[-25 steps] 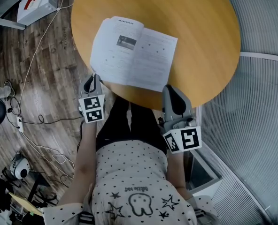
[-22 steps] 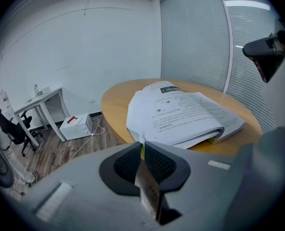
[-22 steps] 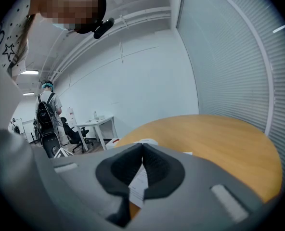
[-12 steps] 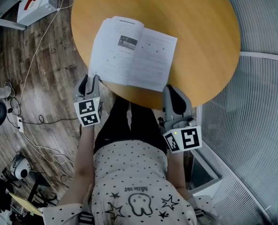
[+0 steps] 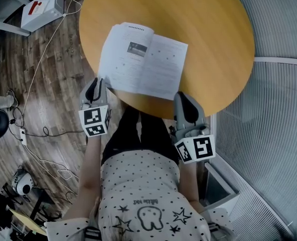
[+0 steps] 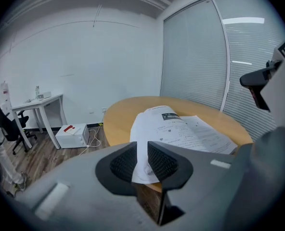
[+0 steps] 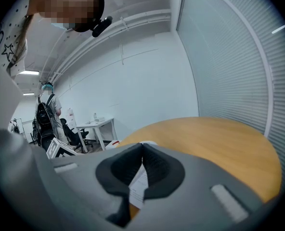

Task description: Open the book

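The book [image 5: 143, 67] lies open and flat near the front edge of the round wooden table [image 5: 213, 34]; its white pages show print and one small picture. My left gripper [image 5: 97, 82] is at the book's near left corner. In the left gripper view the jaws of that gripper [image 6: 142, 148] are closing. A narrow gap is still left, and the drooping page corner [image 6: 143, 165] shows in it. My right gripper [image 5: 181, 95] is shut at the book's near right corner. Its tips [image 7: 142, 146] meet, with the page [image 7: 136, 189] showing behind them.
A white box [image 5: 40, 6] and loose cables [image 5: 38, 69] lie on the wood floor left of the table. Slatted blinds [image 5: 279, 109] run along the right. A white desk [image 6: 36, 102] and office chair [image 6: 7, 124] stand at the far wall, and a person [image 7: 48, 109] stands there.
The left gripper let go of the page corner, opened wide, rose a little, and has now narrowed again. The right gripper and the book have not moved.
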Demonstrator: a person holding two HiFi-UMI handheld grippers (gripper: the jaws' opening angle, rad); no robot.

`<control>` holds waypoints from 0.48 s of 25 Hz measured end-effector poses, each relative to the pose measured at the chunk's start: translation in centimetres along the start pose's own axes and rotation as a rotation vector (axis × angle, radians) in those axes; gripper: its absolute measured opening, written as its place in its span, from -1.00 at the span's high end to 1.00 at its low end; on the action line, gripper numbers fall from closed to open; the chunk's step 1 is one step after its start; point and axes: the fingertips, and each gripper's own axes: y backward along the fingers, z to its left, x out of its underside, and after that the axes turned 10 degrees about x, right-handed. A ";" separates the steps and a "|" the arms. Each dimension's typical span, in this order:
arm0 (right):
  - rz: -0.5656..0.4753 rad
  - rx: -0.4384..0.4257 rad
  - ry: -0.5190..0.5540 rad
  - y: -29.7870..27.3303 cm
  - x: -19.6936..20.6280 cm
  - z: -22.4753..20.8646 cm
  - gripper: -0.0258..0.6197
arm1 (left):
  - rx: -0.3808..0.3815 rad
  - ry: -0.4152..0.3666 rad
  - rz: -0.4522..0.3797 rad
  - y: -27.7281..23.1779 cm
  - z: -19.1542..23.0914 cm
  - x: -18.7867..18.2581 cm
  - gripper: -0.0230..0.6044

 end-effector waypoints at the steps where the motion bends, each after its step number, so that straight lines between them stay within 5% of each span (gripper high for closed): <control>1: -0.005 0.001 0.000 0.1 -0.1 -0.1 0.91 | 0.005 -0.003 -0.005 0.0 -0.2 -0.4 0.70; 6: -0.035 0.024 -0.007 1.2 -1.3 -0.6 0.91 | 0.059 -0.032 -0.058 0.2 -1.6 -3.2 0.89; 12: -0.072 0.061 0.002 2.6 -2.9 -2.3 0.91 | 0.114 -0.075 -0.142 0.8 -3.3 -7.4 0.89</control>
